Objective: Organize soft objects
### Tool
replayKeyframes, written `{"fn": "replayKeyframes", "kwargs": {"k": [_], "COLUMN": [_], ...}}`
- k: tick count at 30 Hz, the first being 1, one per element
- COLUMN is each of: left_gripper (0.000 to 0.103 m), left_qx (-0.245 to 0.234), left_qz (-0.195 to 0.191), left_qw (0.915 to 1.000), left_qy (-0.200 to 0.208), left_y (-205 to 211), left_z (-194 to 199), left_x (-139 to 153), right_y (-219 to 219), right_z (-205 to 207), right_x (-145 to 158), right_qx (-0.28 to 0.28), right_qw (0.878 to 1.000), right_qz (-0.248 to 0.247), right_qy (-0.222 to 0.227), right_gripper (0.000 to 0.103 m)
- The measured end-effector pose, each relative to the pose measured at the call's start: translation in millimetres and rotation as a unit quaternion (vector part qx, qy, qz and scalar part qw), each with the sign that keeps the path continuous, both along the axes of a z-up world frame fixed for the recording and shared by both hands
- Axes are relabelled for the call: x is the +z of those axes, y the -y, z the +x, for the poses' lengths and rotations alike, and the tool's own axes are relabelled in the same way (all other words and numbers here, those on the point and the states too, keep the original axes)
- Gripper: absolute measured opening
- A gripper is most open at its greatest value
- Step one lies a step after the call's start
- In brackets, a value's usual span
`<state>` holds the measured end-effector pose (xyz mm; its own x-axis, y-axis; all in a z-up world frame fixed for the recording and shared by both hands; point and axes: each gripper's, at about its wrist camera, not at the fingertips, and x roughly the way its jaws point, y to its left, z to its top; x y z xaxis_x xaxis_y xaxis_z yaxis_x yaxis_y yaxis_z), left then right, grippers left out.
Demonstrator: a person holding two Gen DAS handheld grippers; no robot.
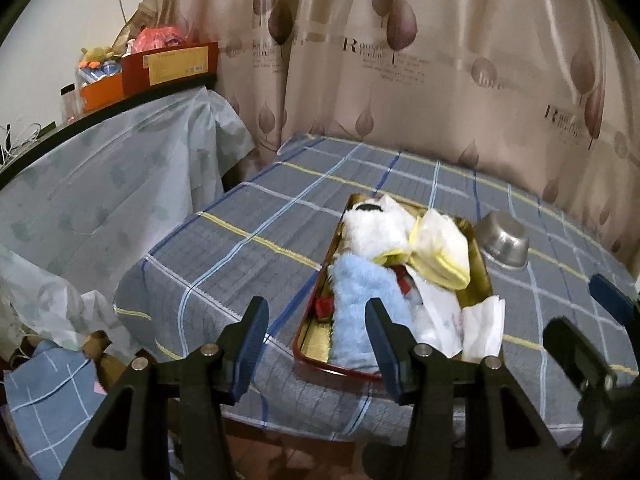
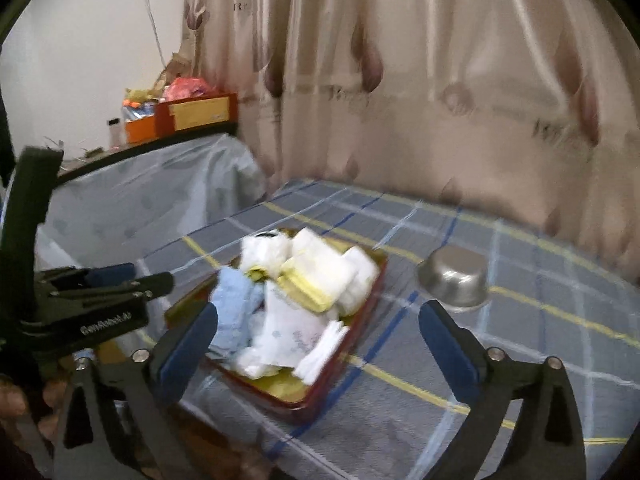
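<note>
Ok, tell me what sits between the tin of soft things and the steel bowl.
Nothing: only bare checked bedspread separates the tin from the steel bowl, clearest in the right wrist view.

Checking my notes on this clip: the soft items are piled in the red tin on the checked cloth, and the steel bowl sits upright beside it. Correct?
Not quite: the steel bowl is upside down, base up, as the right wrist view shows. The soft items are indeed in the red tin on the checked cloth, with the bowl beside it.

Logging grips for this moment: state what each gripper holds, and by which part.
Nothing is held. The left gripper and right gripper are both open and empty, above the near end of the tin tray of soft items.
</note>
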<state>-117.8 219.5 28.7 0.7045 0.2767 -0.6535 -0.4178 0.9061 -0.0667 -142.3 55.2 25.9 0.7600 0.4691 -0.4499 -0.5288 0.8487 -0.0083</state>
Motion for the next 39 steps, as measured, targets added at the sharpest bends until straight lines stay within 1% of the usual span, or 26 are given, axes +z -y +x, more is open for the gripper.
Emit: {"fn": "replayKeyframes", "kwargs": {"k": [1, 4, 7, 9, 10, 13, 14, 20, 30, 39], "left_gripper": [0.051, 0.051, 0.051, 0.051, 0.051, 0.051, 0.051, 0.051, 0.052, 0.051], "left_qx": [-0.001, -0.006, -0.012, -0.016, -0.018, -0.026, -0.025, -0.026, -0.022, -0.008], "left_qz": [0.000, 0.004, 0.015, 0.029, 0.034, 0.045, 0.049, 0.058, 0.058, 0.039], "left_qw": [1.0000, 0.9999, 0.9993, 0.9986, 0.9984, 0.9976, 0.9974, 0.9967, 0.9973, 0.9983], "left_qy": [0.003, 0.014, 0.031, 0.040, 0.041, 0.045, 0.046, 0.051, 0.040, 0.043], "left_y": [0.1, 2.8, 9.6, 15.9, 18.4, 25.4, 26.7, 30.0, 26.8, 18.9], "left_z": [-0.6, -3.2, -7.7, -9.9, -10.6, -12.2, -12.6, -14.0, -12.1, -14.6], "left_x": [0.8, 4.6, 10.6, 14.1, 15.0, 18.0, 18.6, 19.9, 15.8, 15.0], "right_y": [-0.3, 3.8, 9.7, 14.4, 16.4, 18.3, 18.2, 14.3, 9.1, 9.0], "right_z": [-3.8, -7.0, -9.2, -11.1, -13.7, -23.0, -25.6, -28.2, -27.8, -27.9], "right_x": [1.7, 6.4, 8.6, 10.8, 11.9, 16.9, 18.4, 17.3, 10.4, 9.1], "right_qx": [-0.014, -0.034, -0.048, -0.060, -0.067, -0.109, -0.113, -0.096, -0.082, -0.076], "right_qw": [1.000, 0.999, 0.999, 0.998, 0.998, 0.993, 0.992, 0.994, 0.995, 0.996], "right_qz": [-0.004, -0.001, -0.001, 0.001, 0.001, -0.013, -0.016, -0.023, -0.029, -0.030], "right_qy": [0.007, 0.012, 0.007, 0.011, 0.016, 0.050, 0.059, 0.056, 0.043, 0.040], "right_gripper": [0.102, 0.102, 0.102, 0.102, 0.102, 0.102, 0.102, 0.102, 0.102, 0.102]}}
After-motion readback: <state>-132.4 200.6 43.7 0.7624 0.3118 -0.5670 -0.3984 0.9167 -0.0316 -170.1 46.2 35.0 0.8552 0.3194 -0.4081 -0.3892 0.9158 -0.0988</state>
